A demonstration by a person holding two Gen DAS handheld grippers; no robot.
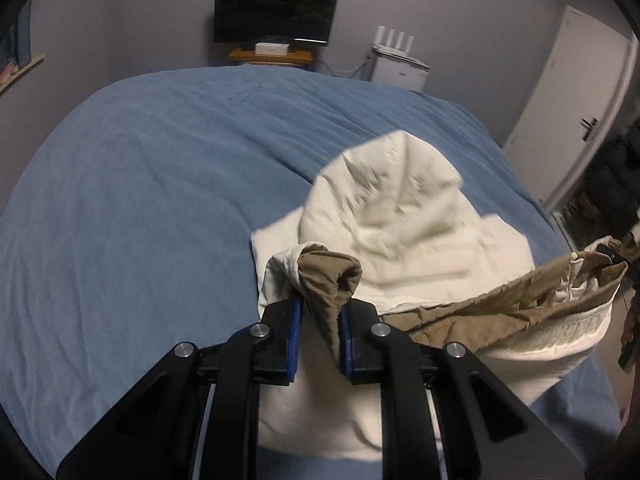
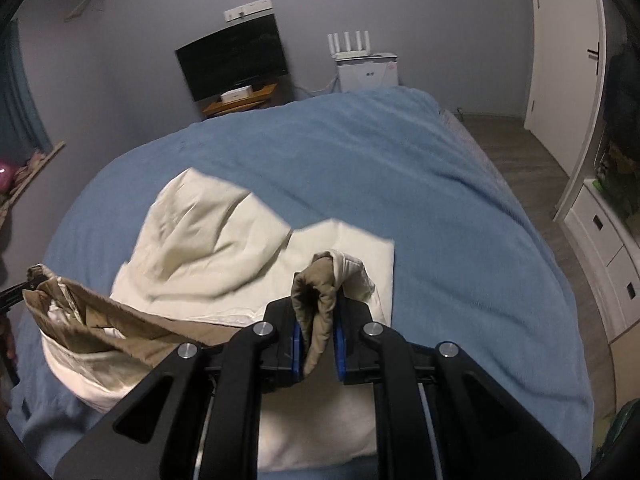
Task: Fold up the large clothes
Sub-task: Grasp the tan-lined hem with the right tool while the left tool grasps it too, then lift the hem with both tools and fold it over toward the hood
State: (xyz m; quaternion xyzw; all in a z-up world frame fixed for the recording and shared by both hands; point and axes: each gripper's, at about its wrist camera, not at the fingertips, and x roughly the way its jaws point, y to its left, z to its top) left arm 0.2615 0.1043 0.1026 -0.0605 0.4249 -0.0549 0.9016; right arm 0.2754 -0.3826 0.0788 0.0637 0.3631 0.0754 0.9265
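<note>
A cream hooded garment (image 1: 400,216) with a tan lining lies on the blue bed cover (image 1: 140,168), its hood pointing away from me. My left gripper (image 1: 320,312) is shut on a bunched tan and cream corner of the hem, which is raised off the bed. In the right wrist view my right gripper (image 2: 316,312) is shut on the other corner of the garment (image 2: 208,240). Between the two corners the tan-lined hem (image 1: 500,312) hangs stretched, showing the inside. The garment's lower part is hidden under the grippers.
The bed cover (image 2: 400,184) spreads wide beyond the garment. A dark screen (image 1: 276,12) on a wooden stand and a white appliance (image 1: 396,68) stand past the far edge. A white door (image 1: 580,100) and white drawers (image 2: 608,256) are on the right, beside wooden floor.
</note>
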